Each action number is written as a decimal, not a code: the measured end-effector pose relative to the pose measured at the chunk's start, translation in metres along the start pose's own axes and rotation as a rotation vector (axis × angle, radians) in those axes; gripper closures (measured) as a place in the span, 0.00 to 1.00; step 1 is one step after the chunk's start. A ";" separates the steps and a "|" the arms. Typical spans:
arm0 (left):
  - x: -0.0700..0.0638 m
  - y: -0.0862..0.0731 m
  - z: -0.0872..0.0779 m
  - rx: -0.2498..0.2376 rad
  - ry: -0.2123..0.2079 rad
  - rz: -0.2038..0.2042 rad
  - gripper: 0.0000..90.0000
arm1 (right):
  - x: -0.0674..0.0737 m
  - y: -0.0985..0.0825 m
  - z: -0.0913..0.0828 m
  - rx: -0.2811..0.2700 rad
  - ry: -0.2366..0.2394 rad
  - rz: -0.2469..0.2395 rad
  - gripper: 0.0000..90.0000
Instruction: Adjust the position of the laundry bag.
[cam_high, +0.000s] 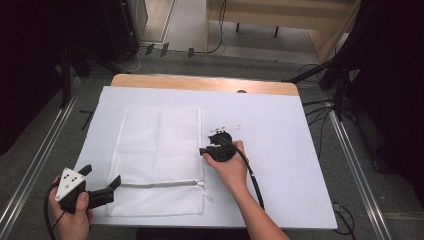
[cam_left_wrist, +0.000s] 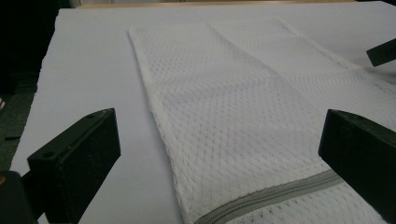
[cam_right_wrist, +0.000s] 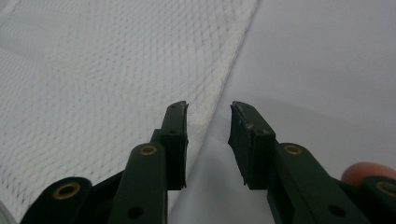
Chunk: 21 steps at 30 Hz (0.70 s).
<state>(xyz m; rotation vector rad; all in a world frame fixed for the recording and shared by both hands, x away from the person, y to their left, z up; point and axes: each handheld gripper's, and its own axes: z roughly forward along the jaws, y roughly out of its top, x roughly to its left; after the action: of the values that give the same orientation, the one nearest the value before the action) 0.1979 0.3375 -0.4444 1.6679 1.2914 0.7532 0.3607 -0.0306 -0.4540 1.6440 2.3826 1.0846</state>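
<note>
- High view: a white mesh laundry bag (cam_high: 157, 160) lay flat on the white-covered desk (cam_high: 280, 165), its grey zipper (cam_high: 160, 184) running across near the person's edge. The left hand-held gripper (cam_high: 102, 184) sat at the bag's near left corner with its jaws spread, one tip by the zipper's left end. The right hand-held gripper (cam_high: 212, 142) hovered just past the bag's right edge, about midway along it.
- Left gripper view: the two black jaws stood wide apart and held nothing. The mesh laundry bag (cam_left_wrist: 243, 116) stretched away between them, with the zipper (cam_left_wrist: 271, 196) in the near foreground.
- Right gripper view: the right hand-held gripper (cam_right_wrist: 208, 122) had its jaws partly spread with a clear gap, gripping nothing. The bag's hemmed edge (cam_right_wrist: 219, 88) ran under that gap, mesh to the left, bare desk (cam_right_wrist: 327, 70) to the right.
</note>
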 end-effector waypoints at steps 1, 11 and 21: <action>0.000 0.000 0.000 0.000 0.000 0.000 0.00 | -0.001 0.000 0.001 0.004 -0.001 0.001 0.76; 0.000 0.000 0.000 -0.001 0.001 -0.001 0.00 | -0.002 0.004 0.010 0.029 0.029 0.054 0.77; 0.001 0.000 0.000 -0.002 0.000 -0.004 0.00 | -0.003 0.007 0.015 0.036 0.051 0.095 0.78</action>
<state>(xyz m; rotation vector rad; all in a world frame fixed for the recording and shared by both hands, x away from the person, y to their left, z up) 0.1977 0.3382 -0.4442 1.6633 1.2930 0.7524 0.3736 -0.0239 -0.4618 1.7789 2.3909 1.1180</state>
